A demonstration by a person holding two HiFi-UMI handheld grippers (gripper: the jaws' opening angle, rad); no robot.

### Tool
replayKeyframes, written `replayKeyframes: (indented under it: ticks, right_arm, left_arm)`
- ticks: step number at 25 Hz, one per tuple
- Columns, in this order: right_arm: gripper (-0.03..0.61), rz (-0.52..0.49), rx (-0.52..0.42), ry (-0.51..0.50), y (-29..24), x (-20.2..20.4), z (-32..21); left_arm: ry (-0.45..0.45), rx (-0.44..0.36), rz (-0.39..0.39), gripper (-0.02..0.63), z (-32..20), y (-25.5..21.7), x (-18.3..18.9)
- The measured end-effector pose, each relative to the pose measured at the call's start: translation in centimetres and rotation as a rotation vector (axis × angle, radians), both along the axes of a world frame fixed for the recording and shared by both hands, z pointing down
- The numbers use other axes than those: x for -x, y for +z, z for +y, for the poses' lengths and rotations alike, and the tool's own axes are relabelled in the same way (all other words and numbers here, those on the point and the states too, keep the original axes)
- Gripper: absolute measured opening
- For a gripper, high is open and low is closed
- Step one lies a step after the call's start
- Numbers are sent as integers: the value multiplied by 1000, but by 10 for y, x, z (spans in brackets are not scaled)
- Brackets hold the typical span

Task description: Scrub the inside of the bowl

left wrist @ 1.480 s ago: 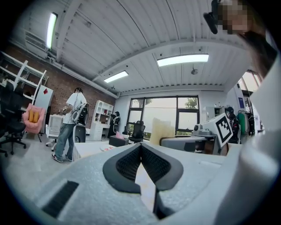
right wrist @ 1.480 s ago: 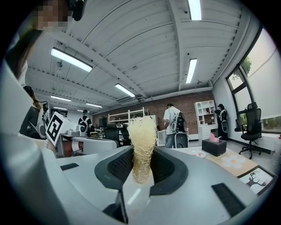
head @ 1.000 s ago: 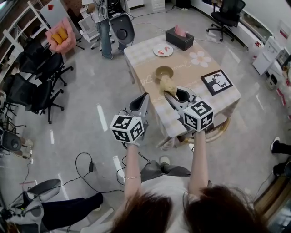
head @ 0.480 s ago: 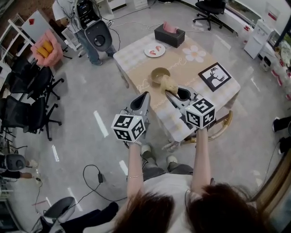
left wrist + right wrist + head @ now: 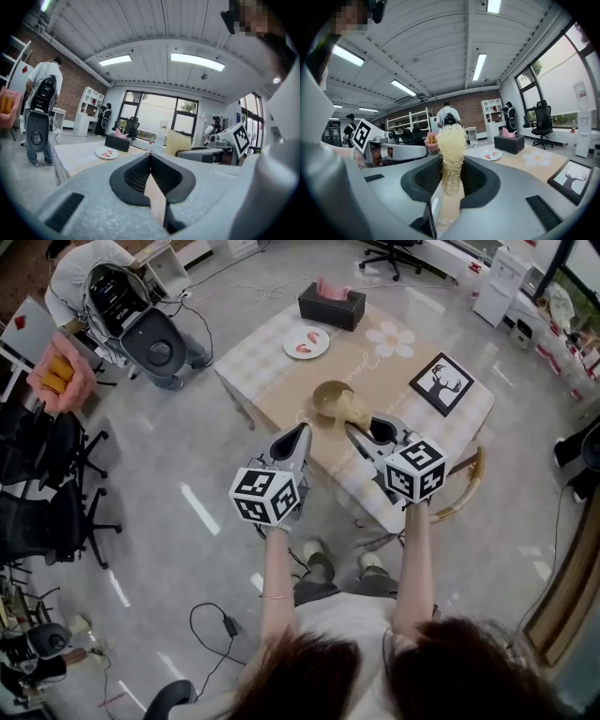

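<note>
Just at the tan round bowl's (image 5: 325, 396) five o'clock, right gripper (image 5: 355, 430) clamps a pale-yellow mesh scrubber (image 5: 349, 410); left gripper (image 5: 299, 437) closed, empty.

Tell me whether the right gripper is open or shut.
Shut on the scrubber: the right gripper has its jaws clamped on that pale mesh bundle, which sticks out beyond them.

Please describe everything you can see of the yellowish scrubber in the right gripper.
The scrubber is a pale yellow, loose fibrous mesh, like a loofah, longer than wide. The right gripper is shut on its lower end; the rest sticks out past the jaws. In the head view its free end lies over the near rim of the tan bowl; whether they touch cannot be told.
</note>
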State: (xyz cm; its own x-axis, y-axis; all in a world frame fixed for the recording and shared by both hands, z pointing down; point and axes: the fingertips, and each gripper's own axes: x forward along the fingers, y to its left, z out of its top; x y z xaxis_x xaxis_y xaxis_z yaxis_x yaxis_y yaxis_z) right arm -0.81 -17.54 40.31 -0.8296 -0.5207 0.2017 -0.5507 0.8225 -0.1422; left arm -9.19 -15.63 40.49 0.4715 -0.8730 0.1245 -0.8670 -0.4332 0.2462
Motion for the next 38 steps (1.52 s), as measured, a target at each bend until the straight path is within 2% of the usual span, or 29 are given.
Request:
replayKeyframes:
  ticks: [10, 16, 19, 23, 27, 33, 35, 36, 38]
  right_arm:
    - [95, 10, 19, 151, 11, 18, -19]
    - [95, 35, 16, 219, 16, 14, -25]
    - [95, 39, 23, 240, 15, 10, -31]
    - [95, 59, 28, 250, 16, 3, -40]
    - [95, 62, 36, 260, 14, -4, -61]
    - [95, 142, 34, 224, 17, -8, -87]
    - [95, 175, 31, 206, 19, -10, -96]
    - [95, 195, 29, 195, 20, -10, -101]
    - [95, 233, 24, 169, 24, -10, -107]
  left_arm:
    - [151, 37, 32, 11, -28, 15, 21]
    - [225, 72, 17, 12, -38, 31, 15]
    - [232, 83, 19, 12, -45, 34, 13]
    - [202, 99, 14, 12, -54, 37, 11]
    - [211, 118, 27, 12, -67, 40, 8]
    - [267, 215, 126, 17, -82, 48, -1]
    - [263, 231, 133, 17, -89, 50, -3]
    - [256, 238, 136, 22, -92, 52, -4]
    - [236, 263, 159, 86, -98, 57, -4]
